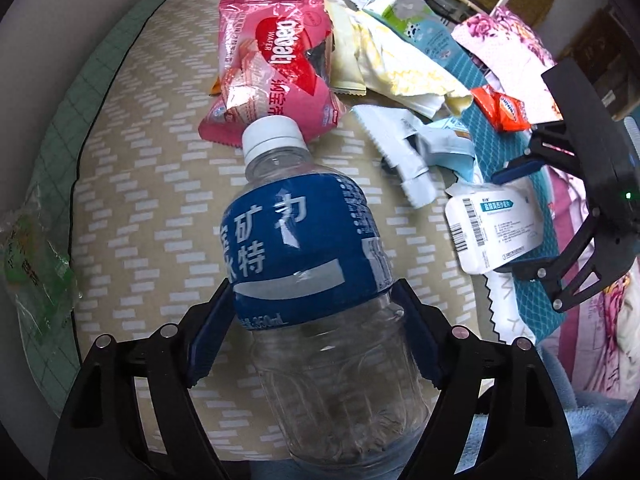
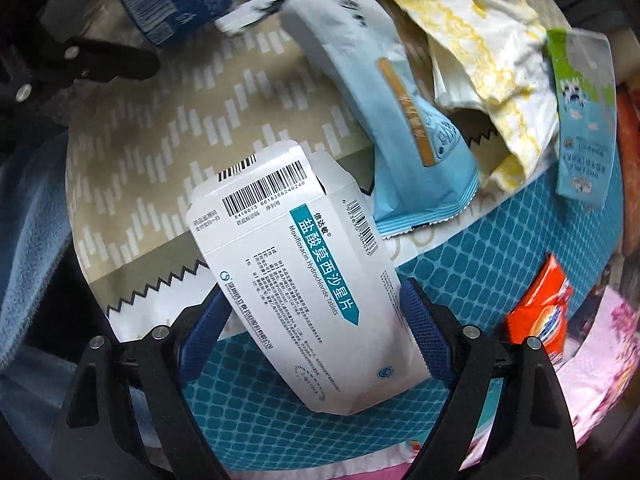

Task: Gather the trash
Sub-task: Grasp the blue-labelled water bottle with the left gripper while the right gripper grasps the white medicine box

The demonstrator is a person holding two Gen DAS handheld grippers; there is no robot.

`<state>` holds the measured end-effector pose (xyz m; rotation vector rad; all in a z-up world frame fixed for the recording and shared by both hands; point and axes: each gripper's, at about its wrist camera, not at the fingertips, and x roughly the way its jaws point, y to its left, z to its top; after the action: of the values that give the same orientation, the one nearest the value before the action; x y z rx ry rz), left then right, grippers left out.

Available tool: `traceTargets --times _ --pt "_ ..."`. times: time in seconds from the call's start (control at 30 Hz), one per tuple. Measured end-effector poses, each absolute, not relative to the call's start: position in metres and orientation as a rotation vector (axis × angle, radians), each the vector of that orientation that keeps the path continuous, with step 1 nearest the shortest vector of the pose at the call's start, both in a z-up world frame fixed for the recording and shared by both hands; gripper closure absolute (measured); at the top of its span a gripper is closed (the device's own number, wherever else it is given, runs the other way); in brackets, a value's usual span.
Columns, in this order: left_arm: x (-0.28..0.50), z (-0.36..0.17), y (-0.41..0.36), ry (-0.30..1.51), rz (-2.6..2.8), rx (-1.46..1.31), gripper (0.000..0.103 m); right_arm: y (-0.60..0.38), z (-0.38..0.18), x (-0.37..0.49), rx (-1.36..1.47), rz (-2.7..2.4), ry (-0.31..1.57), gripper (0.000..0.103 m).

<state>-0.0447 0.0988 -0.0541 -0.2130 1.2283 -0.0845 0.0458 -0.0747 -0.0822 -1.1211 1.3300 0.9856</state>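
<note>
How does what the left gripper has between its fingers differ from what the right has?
The plastic bottle in the left gripper is round, clear and empty, with a white cap and blue label; the medicine box in the right gripper is flat white printed card with barcodes. The bottle fills the left jaws, pads on its sides; the box lies on the teal mat, angled across the right jaws. Both are trash, each between widely spread pads.
</note>
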Motion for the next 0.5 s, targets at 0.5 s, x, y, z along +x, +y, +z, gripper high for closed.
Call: traceTargets --times 0.5 --pt "-0.046 -0.037 0.075 1.204 -0.054 -0.135 0.033 -0.154 -0.034 0.052 -0.429 0.757 1.391 0.04"
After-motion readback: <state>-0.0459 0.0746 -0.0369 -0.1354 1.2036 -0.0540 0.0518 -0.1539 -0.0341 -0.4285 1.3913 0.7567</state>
